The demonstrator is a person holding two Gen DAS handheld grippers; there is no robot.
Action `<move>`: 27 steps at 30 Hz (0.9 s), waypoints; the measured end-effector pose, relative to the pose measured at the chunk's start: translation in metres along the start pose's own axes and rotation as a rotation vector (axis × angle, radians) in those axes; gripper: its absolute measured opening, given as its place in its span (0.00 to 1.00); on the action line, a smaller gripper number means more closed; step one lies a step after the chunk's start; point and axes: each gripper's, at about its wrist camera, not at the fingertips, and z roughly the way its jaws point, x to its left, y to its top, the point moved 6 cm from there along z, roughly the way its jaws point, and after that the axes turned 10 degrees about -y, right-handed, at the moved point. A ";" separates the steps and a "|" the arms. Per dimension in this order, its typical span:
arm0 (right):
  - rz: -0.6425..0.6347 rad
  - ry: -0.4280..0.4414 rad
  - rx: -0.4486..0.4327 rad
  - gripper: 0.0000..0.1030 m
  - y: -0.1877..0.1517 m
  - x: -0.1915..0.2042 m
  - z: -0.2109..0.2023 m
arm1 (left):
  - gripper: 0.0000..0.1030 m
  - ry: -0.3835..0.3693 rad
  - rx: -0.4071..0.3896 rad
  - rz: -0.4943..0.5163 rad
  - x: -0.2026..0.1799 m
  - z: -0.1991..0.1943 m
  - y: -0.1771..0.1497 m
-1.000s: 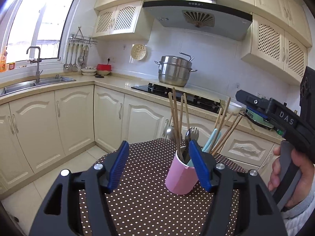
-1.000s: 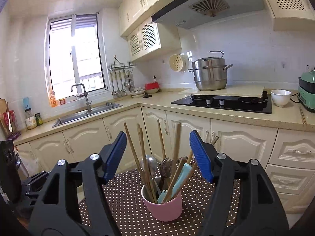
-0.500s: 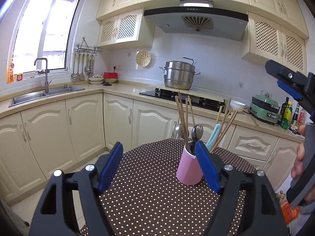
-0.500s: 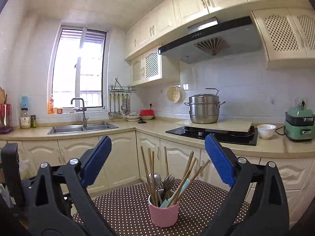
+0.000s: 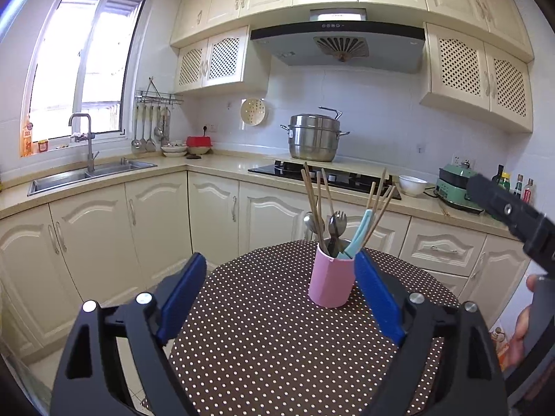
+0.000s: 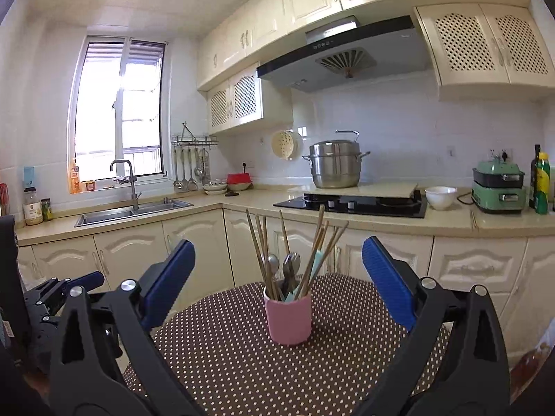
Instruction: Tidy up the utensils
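A pink cup (image 5: 331, 279) (image 6: 288, 319) stands upright on a round table with a brown dotted cloth (image 5: 277, 346) (image 6: 242, 364). It holds several wooden chopsticks (image 5: 312, 201) (image 6: 258, 246), a metal spoon (image 5: 312, 222), a metal fork (image 5: 335, 223) and a light blue handle (image 5: 360, 232). My left gripper (image 5: 281, 277) hovers short of the cup, its jaws opening with nothing between them. My right gripper (image 6: 279, 263) is open wide, back from the cup, also empty. The right gripper's black body (image 5: 513, 218) shows at the right edge of the left wrist view, held by a hand (image 5: 520, 332).
Behind the table runs a cream counter with a sink (image 6: 131, 211), a black hob (image 6: 350, 202) with a steel pot (image 6: 334, 164), a white bowl (image 6: 440, 197), a green appliance (image 6: 497, 190) and bottles (image 6: 539, 182). Ladles hang on a wall rack (image 6: 190, 170).
Both grippers have drawn back from the cup, which now looks smaller and farther off. Both pairs of jaws have spread wider. The cup and utensils have stayed put.
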 end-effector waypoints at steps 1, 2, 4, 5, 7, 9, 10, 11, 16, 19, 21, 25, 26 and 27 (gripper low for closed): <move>0.000 -0.006 0.005 0.92 -0.004 0.000 -0.004 | 0.83 0.000 -0.004 -0.003 0.000 -0.004 -0.001; 0.000 -0.006 0.005 0.92 -0.004 0.000 -0.004 | 0.83 0.002 -0.012 -0.005 -0.001 -0.009 -0.002; -0.004 -0.020 0.018 0.93 -0.011 0.000 -0.012 | 0.83 -0.002 -0.034 -0.006 -0.004 -0.018 -0.001; -0.003 -0.029 0.019 0.93 -0.015 -0.001 -0.016 | 0.83 -0.002 -0.042 -0.006 -0.005 -0.022 -0.001; -0.006 -0.041 0.027 0.93 -0.020 -0.001 -0.021 | 0.83 -0.004 -0.062 -0.001 -0.009 -0.030 0.001; -0.004 -0.040 0.038 0.93 -0.024 0.000 -0.024 | 0.84 -0.013 -0.082 0.009 -0.013 -0.036 0.003; -0.005 -0.039 0.043 0.93 -0.026 0.001 -0.025 | 0.85 -0.014 -0.090 0.013 -0.014 -0.038 0.004; -0.006 -0.038 0.046 0.93 -0.028 0.002 -0.026 | 0.85 -0.013 -0.102 0.024 -0.018 -0.041 0.005; -0.015 -0.059 0.035 0.93 -0.031 0.002 -0.031 | 0.86 -0.013 -0.142 0.062 -0.028 -0.050 0.007; -0.012 -0.063 0.024 0.93 -0.031 0.001 -0.035 | 0.87 -0.010 -0.156 0.079 -0.031 -0.053 0.007; -0.012 -0.064 0.024 0.93 -0.031 0.000 -0.036 | 0.87 -0.010 -0.160 0.081 -0.031 -0.054 0.008; -0.018 -0.072 0.022 0.93 -0.033 0.000 -0.039 | 0.87 -0.007 -0.160 0.089 -0.033 -0.054 0.006; -0.021 -0.073 0.024 0.93 -0.034 0.001 -0.039 | 0.87 -0.004 -0.159 0.091 -0.033 -0.054 0.006; -0.022 -0.071 0.024 0.93 -0.034 0.001 -0.039 | 0.87 -0.002 -0.159 0.092 -0.033 -0.054 0.005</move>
